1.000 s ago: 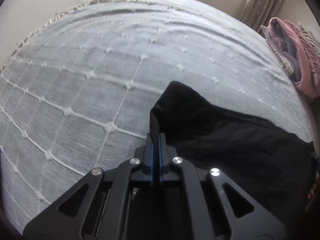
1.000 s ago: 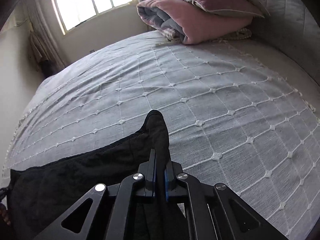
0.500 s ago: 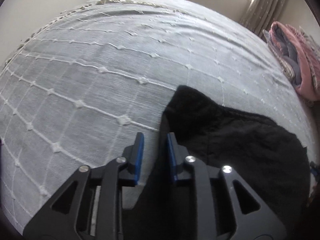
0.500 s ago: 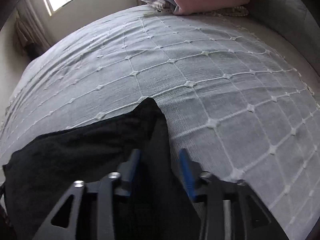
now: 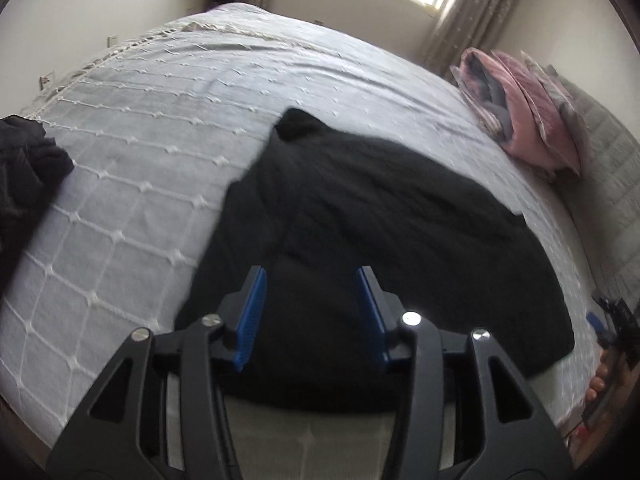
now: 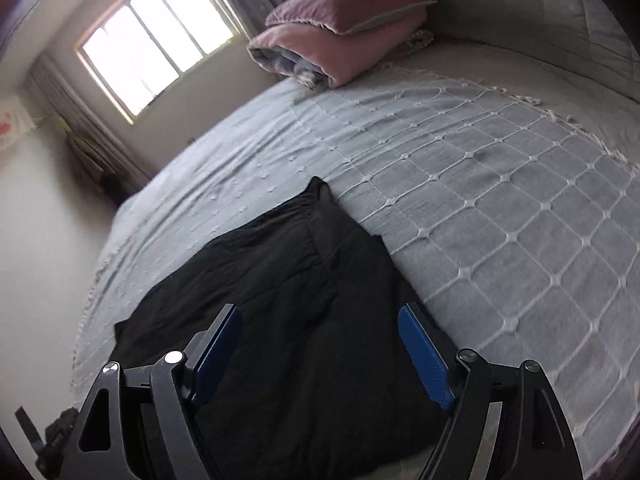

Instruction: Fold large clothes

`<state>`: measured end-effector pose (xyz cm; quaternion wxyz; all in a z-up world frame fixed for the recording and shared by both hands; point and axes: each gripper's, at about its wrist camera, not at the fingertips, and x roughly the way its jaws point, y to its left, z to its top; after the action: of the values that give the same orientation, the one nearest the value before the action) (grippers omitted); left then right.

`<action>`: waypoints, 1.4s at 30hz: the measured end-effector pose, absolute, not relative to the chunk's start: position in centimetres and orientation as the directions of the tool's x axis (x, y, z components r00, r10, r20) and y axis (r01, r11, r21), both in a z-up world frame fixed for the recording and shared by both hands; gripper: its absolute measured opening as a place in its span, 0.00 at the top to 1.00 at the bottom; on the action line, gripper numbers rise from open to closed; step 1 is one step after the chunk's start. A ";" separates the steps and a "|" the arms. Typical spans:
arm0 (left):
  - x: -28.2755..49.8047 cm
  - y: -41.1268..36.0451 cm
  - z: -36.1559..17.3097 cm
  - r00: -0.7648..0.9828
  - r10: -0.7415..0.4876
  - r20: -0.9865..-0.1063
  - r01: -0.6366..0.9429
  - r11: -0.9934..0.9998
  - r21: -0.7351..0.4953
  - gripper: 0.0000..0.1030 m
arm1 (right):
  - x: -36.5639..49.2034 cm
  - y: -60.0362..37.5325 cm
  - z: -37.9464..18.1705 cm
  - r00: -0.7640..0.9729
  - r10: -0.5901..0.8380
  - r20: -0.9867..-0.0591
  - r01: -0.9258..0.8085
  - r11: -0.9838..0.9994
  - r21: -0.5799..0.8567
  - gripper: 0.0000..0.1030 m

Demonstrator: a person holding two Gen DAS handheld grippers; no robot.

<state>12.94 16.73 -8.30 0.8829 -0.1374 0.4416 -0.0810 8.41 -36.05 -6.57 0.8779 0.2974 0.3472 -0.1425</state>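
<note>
A large black garment lies folded over itself on the grey bedspread, its far corners pointed. It also shows in the right wrist view. My left gripper is open and empty, raised above the garment's near left part. My right gripper is open and empty, raised above the garment's near right part. The right gripper's tip shows at the right edge of the left wrist view.
A second dark garment lies bunched at the bed's left edge. Folded pink and grey bedding is stacked by the headboard. A window and curtains stand beyond the far side of the bed.
Both grippers were shut on the garment's far corners a second ago. They opened, let the corners drop onto the bed, and have drawn back and up.
</note>
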 end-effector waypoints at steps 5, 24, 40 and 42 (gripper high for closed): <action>11.6 14.4 -9.2 0.575 -0.252 -0.779 0.081 0.964 -0.252 0.53 | 7.2 -31.1 -9.1 0.677 0.096 -0.730 0.291 0.876 0.384 0.53; 12.5 15.5 -13.2 0.532 -0.136 -0.836 -0.093 0.972 -0.217 0.65 | 10.6 -28.1 -16.1 0.523 -0.061 -0.850 0.300 0.947 0.116 0.52; 11.9 -3.0 -9.5 0.489 -0.325 -0.810 0.334 0.927 -0.170 0.46 | 15.9 -25.8 -8.2 0.624 0.023 -0.781 0.245 0.943 0.224 0.26; 12.2 -4.5 -10.3 0.467 -0.336 -0.818 0.356 0.918 -0.175 0.46 | 16.2 -25.8 -9.2 0.632 0.027 -0.775 0.249 0.939 0.236 0.25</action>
<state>12.15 -4.54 -10.31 0.8563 0.0102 0.4752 -0.2021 16.21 -25.78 -9.18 0.8885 0.1625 0.4245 -0.0624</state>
